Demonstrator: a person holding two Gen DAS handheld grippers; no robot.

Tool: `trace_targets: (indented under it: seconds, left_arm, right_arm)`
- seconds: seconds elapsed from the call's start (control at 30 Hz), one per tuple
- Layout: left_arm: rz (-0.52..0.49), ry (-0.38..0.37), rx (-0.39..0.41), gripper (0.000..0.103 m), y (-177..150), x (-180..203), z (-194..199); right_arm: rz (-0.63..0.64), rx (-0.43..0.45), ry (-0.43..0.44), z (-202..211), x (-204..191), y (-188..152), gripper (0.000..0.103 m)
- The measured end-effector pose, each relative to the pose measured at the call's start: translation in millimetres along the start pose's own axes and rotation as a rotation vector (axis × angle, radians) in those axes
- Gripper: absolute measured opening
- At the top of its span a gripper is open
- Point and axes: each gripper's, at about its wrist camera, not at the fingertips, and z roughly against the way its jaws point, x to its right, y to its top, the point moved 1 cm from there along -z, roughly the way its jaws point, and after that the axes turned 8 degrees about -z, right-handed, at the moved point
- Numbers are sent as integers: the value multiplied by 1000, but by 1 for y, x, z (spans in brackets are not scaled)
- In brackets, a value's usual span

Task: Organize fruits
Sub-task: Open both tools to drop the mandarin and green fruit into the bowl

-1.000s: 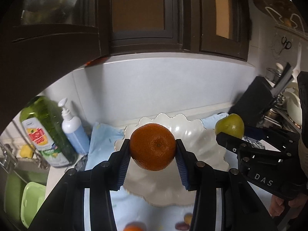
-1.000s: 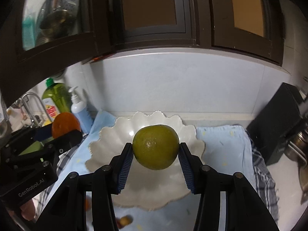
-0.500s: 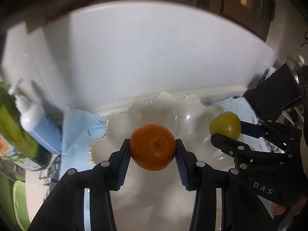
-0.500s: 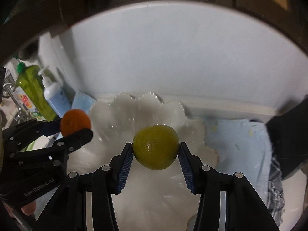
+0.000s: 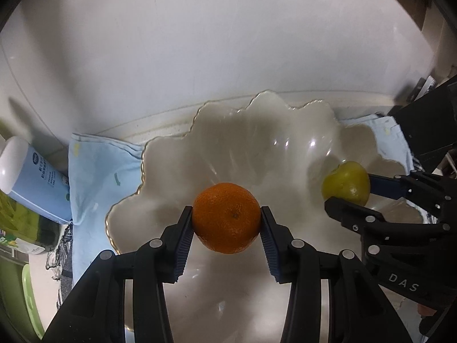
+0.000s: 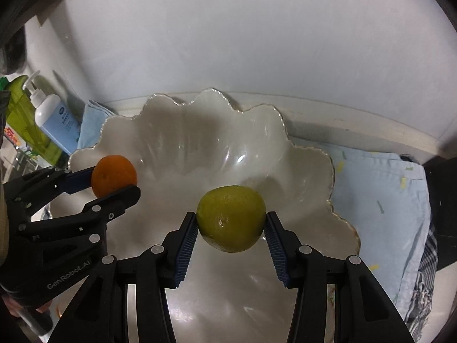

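My left gripper (image 5: pixel 226 223) is shut on an orange tangerine (image 5: pixel 226 217) and holds it over the left half of a white scalloped bowl (image 5: pixel 257 131). My right gripper (image 6: pixel 231 225) is shut on a green citrus fruit (image 6: pixel 231 218) and holds it over the right half of the same bowl (image 6: pixel 200 120). Each gripper shows in the other's view: the right one with the green fruit (image 5: pixel 346 183), the left one with the tangerine (image 6: pixel 114 175). The bowl's inside looks bare beneath them.
The bowl stands on a light blue cloth (image 6: pixel 380 194) against a white backsplash. A blue-and-white pump bottle (image 6: pixel 54 117) and a green soap bottle (image 6: pixel 20 120) stand at the left. A black block (image 5: pixel 428 125) stands at the right.
Both grippers have moved forward and down toward the bowl with their fruits held. The cabinets have left the view and the bowl now fills it.
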Motion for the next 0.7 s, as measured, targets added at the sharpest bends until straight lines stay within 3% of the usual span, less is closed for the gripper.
trace_targets:
  seconds: [0.3, 0.37, 0.7]
  left_arm:
    - [-6, -16, -41, 48, 0, 2, -11]
    - [-8, -2, -21, 62, 1, 2, -7]
    - [-14, 84, 51, 84, 3, 1, 27]
  right_arm:
    - [-4, -15, -9, -5, -5, -1, 54]
    - [-4, -4, -9, -4, -7, 3, 60]
    - [-15, 86, -70, 24, -6, -6, 62]
